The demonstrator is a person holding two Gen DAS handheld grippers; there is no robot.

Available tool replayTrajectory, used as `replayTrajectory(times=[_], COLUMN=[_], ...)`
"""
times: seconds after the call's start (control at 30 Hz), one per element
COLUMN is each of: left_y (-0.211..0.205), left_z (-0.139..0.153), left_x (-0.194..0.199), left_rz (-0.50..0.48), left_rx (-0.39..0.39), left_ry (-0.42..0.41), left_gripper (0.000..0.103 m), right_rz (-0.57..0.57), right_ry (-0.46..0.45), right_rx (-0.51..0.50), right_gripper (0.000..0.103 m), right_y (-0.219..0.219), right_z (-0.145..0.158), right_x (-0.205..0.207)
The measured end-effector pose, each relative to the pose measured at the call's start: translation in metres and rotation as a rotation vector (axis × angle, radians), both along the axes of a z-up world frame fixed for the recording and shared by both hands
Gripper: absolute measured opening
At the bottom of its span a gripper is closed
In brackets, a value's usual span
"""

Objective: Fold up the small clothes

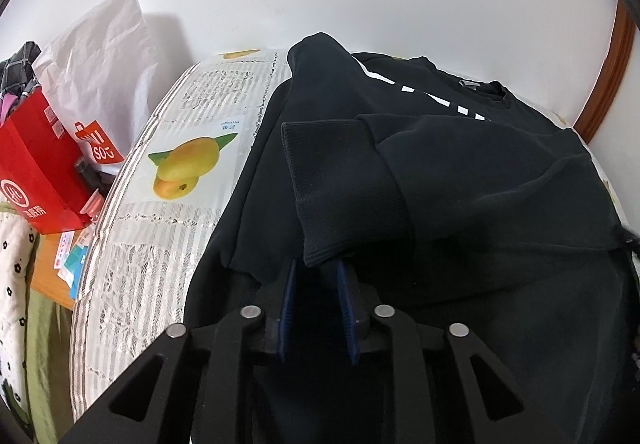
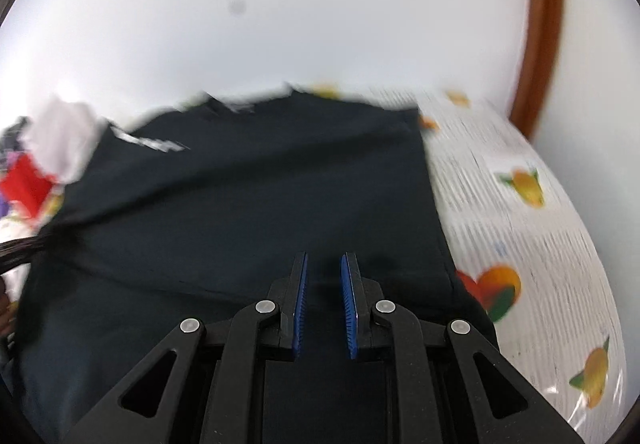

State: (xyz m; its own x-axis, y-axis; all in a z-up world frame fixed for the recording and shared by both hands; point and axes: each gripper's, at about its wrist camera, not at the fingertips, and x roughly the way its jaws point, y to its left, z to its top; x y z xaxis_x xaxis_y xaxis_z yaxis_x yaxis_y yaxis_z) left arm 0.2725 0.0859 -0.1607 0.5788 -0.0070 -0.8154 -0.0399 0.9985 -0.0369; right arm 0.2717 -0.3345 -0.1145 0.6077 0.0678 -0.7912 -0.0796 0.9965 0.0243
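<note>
A black sweatshirt [image 1: 460,204] with white lettering lies spread on the fruit-print cloth [image 1: 160,244]. One sleeve is folded across its body and ends in a ribbed cuff [image 1: 344,196]. In the left wrist view my left gripper [image 1: 317,264] sits at the cuff's lower corner. Its blue pads stand a little apart, and the corner lies over the tips without being pinched. The right wrist view is blurred. There my right gripper [image 2: 325,255] hovers over the sweatshirt [image 2: 260,196] near its right edge, pads apart, with nothing between them.
A red paper bag [image 1: 36,172] and a white bag [image 1: 104,56] stand off the table's left edge, by a patterned fabric. The white wall runs behind. A brown wooden frame [image 2: 540,24] rises at the right. Bare fruit-print cloth [image 2: 520,244] lies right of the sweatshirt.
</note>
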Motion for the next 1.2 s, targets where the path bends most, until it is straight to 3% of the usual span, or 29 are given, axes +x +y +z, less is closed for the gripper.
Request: replayTrajectory(times=[0.1, 0.3, 0.43, 0.67, 0.8, 1.2], left_y=[-0.001, 0.000, 0.002, 0.008, 0.014, 0.032], left_z=[0.001, 0.001, 0.003, 0.005, 0.003, -0.008], left_x=[-0.005, -0.019, -0.034, -0.070, -0.091, -0.159], left_rz=[-0.003, 0.000, 0.000, 0.018, 0.027, 0.027], left_rx=[-0.004, -0.011, -0.028, -0.008, -0.018, -0.040], left_ry=[0.005, 0.013, 0.017, 0.013, 0.011, 0.022], left_gripper=[0.031, 0.037, 0.057, 0.058, 0.058, 0.058], right_rz=[-0.046, -0.060, -0.089, -0.155, -0.187, -0.174], right_ry=[0.064, 0.034, 0.006, -0.012, 0.023, 0.077], right_rx=[-0.001, -0.018, -0.043, -0.039, 0.030, 0.016], right_gripper=[0.016, 0.018, 0.025, 0.034, 0.034, 0.042], right_y=[-0.006, -0.010, -0.020, -0.051, -0.074, -0.092], right_z=[-0.021, -0.012, 0.000, 0.016, 0.018, -0.008], right_x=[0.009, -0.011, -0.033, -0.075, -0.103, -0.178])
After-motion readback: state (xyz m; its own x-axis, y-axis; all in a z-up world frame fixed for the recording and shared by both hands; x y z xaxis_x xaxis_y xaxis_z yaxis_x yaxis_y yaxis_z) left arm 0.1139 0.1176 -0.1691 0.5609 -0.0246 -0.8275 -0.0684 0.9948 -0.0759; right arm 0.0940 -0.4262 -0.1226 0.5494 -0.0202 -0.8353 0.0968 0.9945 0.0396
